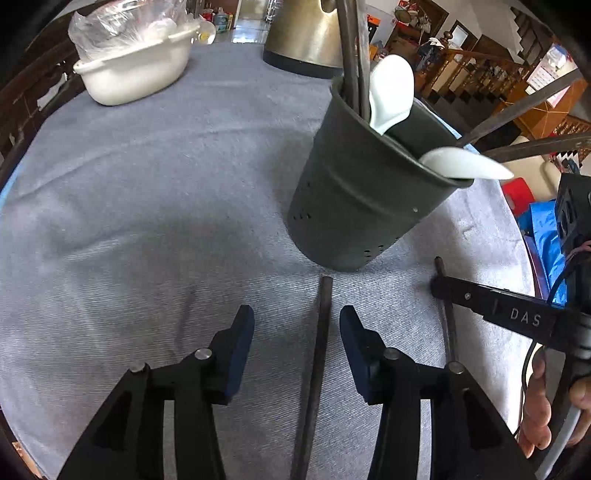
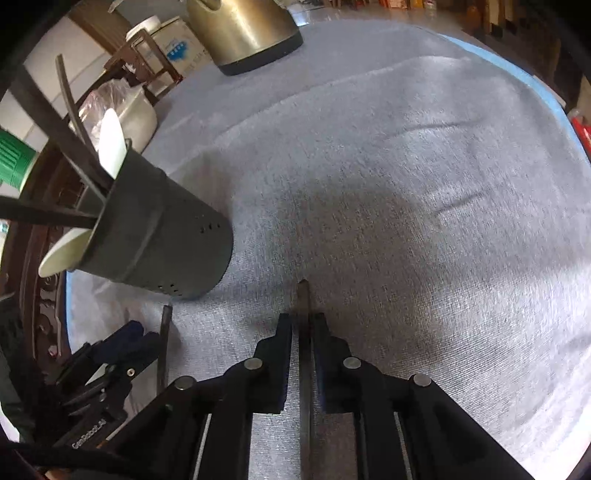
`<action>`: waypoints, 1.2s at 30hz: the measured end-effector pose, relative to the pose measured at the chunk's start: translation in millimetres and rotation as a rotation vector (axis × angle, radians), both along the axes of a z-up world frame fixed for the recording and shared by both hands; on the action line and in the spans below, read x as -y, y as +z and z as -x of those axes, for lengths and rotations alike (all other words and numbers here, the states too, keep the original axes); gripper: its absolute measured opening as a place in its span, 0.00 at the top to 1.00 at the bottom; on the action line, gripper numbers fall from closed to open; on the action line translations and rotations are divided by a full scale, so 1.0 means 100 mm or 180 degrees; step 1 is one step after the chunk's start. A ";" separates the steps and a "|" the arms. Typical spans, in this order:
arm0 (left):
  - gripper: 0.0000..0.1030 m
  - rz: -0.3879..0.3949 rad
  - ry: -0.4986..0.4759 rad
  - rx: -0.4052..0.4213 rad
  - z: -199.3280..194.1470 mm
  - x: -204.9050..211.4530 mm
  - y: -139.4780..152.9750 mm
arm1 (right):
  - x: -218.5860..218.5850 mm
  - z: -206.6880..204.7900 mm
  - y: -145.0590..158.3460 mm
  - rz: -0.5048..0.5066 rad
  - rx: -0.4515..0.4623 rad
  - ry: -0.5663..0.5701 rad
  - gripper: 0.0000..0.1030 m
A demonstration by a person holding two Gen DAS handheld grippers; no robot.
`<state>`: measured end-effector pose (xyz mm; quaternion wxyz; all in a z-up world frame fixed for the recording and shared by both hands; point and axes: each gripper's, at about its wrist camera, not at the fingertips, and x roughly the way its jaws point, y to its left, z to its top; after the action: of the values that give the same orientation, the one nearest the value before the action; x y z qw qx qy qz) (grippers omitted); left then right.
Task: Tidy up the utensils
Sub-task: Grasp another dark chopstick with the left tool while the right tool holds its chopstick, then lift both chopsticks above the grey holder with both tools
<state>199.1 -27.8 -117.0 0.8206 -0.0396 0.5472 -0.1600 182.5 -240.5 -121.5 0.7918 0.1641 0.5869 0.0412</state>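
The right gripper (image 2: 303,321) is clenched on a dark chopstick (image 2: 304,369); the left gripper (image 1: 297,325) is released, straddling another chopstick (image 1: 319,350) on the bench (image 1: 147,221) beside the dark utensil holder (image 1: 354,206) — open cloth beyond, both lower ends cut off.

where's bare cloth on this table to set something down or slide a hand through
The widest bare grey cloth lies between the white tub, the metal kettle and the dark utensil holder. It is crowded close in front of the holder: one chopstick lies between the left gripper pads, another is pinched in the right gripper.
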 end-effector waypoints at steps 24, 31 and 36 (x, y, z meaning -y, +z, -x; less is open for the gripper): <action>0.94 0.0264 0.0126 0.0820 0.25 -0.35 0.65 | 0.27 0.69 0.76 -0.0242 0.0999 -0.0186 0.94; 0.93 0.0333 0.0230 0.1294 0.64 -0.51 1.14 | 0.23 0.99 1.12 -0.0281 0.1433 -0.0280 0.94; 0.94 0.0321 0.0350 0.1632 0.90 -0.61 1.47 | 0.17 1.23 1.37 -0.0198 0.1742 -0.0303 0.94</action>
<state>108.9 32.7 30.0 0.9369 -0.0683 0.3098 -0.1471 59.7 -257.3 15.5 0.9164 0.1985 0.3414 0.0648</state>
